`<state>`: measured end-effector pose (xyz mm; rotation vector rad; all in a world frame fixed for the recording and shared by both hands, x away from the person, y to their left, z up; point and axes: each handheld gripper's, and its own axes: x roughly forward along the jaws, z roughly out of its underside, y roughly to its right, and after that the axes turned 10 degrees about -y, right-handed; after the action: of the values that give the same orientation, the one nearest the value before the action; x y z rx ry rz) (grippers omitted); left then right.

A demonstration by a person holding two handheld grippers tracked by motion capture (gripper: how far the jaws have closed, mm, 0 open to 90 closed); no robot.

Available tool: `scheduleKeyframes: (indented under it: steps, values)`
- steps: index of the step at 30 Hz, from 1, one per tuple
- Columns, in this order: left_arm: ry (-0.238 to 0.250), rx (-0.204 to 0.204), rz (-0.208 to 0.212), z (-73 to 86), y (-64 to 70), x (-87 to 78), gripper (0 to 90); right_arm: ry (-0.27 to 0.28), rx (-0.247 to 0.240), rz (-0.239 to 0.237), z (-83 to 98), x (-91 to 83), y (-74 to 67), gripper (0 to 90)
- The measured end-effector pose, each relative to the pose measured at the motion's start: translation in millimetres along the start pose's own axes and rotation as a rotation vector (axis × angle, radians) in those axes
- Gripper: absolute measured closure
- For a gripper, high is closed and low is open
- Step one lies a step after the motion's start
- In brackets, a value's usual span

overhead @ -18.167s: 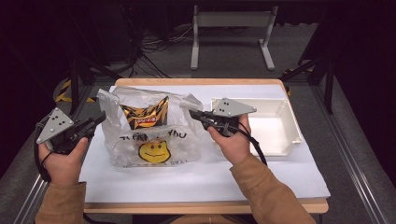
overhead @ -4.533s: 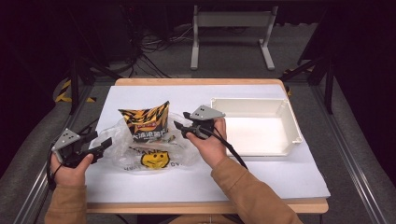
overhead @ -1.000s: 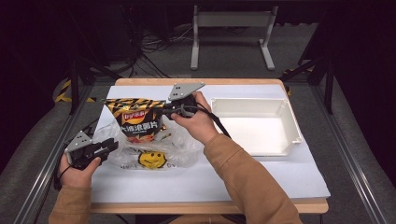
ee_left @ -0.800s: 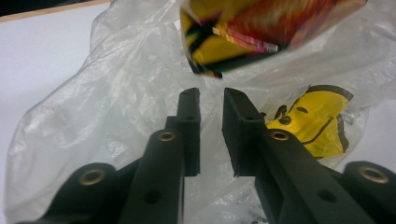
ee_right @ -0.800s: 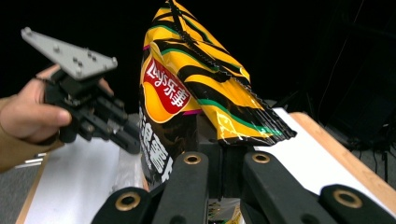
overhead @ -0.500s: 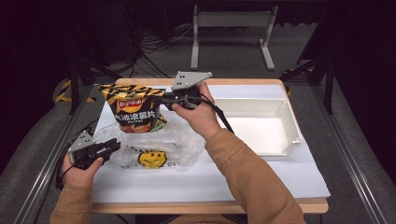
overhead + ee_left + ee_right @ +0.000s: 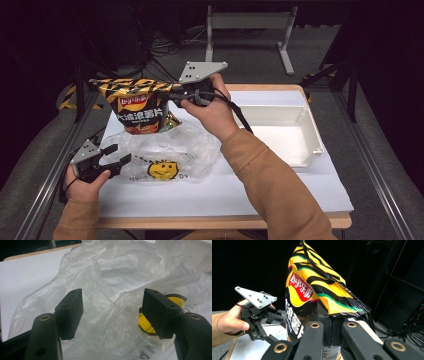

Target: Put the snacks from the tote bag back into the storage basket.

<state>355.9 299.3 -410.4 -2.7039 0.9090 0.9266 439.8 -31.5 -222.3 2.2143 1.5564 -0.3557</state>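
High view: the right gripper (image 7: 172,95), held in the person's right hand (image 7: 212,107), is raised above the far left part of the table (image 7: 225,195), its jaws closed on the upper right corner of a chip bag (image 7: 137,105). That bag, yellow and black striped with a red logo, hangs upright in the air, its lower end just above the far edge of a plastic bag (image 7: 165,155). This clear, crumpled one lies flat on the white tabletop and bears a yellow smiley face print (image 7: 163,170). At its left edge sits the left gripper (image 7: 114,154), held low in the left hand (image 7: 82,182), its jaws parted. To the right of the plastic bag rests a white tray (image 7: 307,132), apart from both bags

Left gripper view shows the two black jaws spread wide over the wrinkled plastic bag (image 7: 112,290), with nothing pinched between them; part of the yellow print (image 7: 146,322) shows beside the right jaw

Right gripper view has the jaws pressed together on the chip bag (image 7: 312,292), clamping its crimped seam, while the bag rises tilted against the dark background. Farther off at the left, the left gripper (image 7: 270,326) shows in its hand (image 7: 230,321) above the table (image 7: 247,350)
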Motion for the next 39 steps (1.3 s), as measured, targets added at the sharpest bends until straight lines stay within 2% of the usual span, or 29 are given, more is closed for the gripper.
scheduleKeyframes:
  steps: [5,12,18,29,39]
  values:
    - [0.023,0.012,0.021,-0.3,0.4,-2.3,30.9,0.002,0.016,-0.008,1.0,-7.4,4.4,89.6]
    - [0.03,0.011,0.021,-0.2,0.1,-3.6,30.2,-0.007,0.023,-0.005,3.7,-22.4,10.2,89.6]
    - [0.032,0.006,0.009,-0.3,-0.9,-5.5,30.1,0.0,0.046,0.016,11.0,-43.3,18.1,89.6]
    - [0.026,0.006,-0.001,0.2,-0.6,-4.8,30.5,-0.002,0.058,0.039,18.4,-70.5,28.4,89.5]
    - [0.029,-0.003,-0.006,0.0,-0.8,-5.7,30.9,-0.009,0.082,0.073,34.6,-96.5,38.4,89.4]
